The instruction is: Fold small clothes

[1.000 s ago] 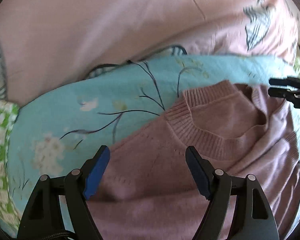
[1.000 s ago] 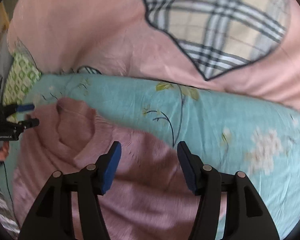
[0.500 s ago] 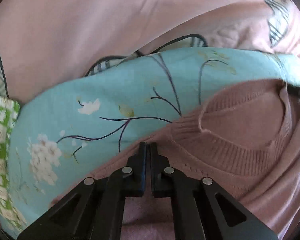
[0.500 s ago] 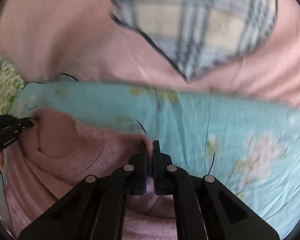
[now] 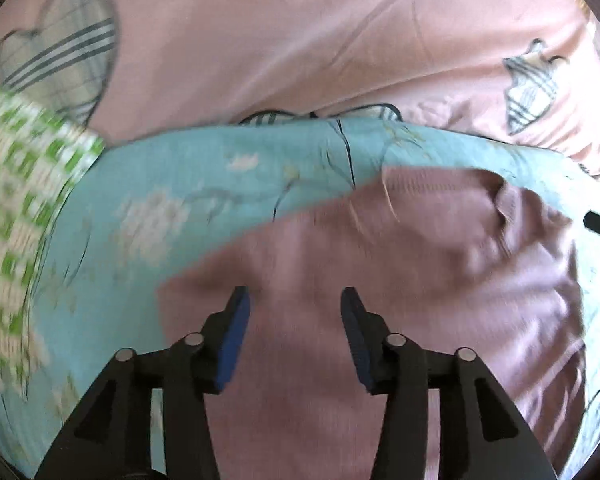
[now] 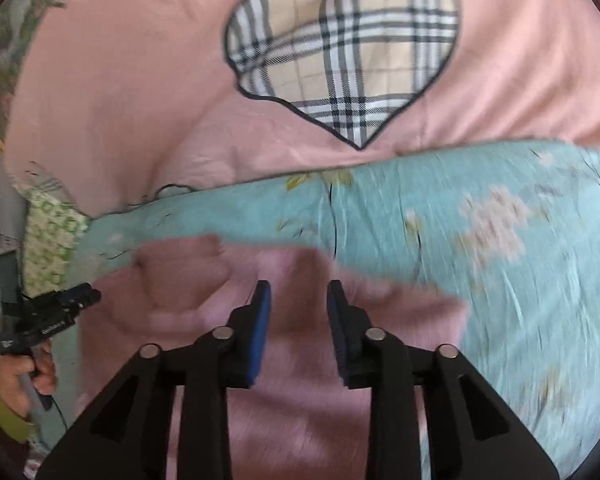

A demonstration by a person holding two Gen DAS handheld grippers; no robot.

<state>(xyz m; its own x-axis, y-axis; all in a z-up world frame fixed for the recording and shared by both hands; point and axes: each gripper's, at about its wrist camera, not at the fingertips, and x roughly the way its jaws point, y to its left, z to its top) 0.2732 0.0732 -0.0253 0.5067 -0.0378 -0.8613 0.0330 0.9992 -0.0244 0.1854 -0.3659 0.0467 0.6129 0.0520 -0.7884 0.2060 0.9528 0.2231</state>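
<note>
Both spread and empty, left gripper (image 5: 294,336) and right gripper (image 6: 298,326), low in frame over the pink sweater (image 5: 380,280), its collar seemingly upper right in the blurred left view.

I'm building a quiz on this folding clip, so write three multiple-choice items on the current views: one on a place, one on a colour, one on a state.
1. What does the mauve knitted sweater lie on?
A. a turquoise floral quilt
B. a wooden table
C. a white tiled floor

2. What colour are the pads of the left hand-held gripper?
A. red
B. blue
C. yellow

3. How does the right hand-held gripper stand?
A. shut on the sweater
B. shut on the quilt
C. open over the sweater

Answers:
1. A, turquoise floral fabric shows around the sweater's edges.
2. B, both inner faces are blue in the left wrist view.
3. C, its fingers stand apart with sweater knit visible in the gap.
</note>
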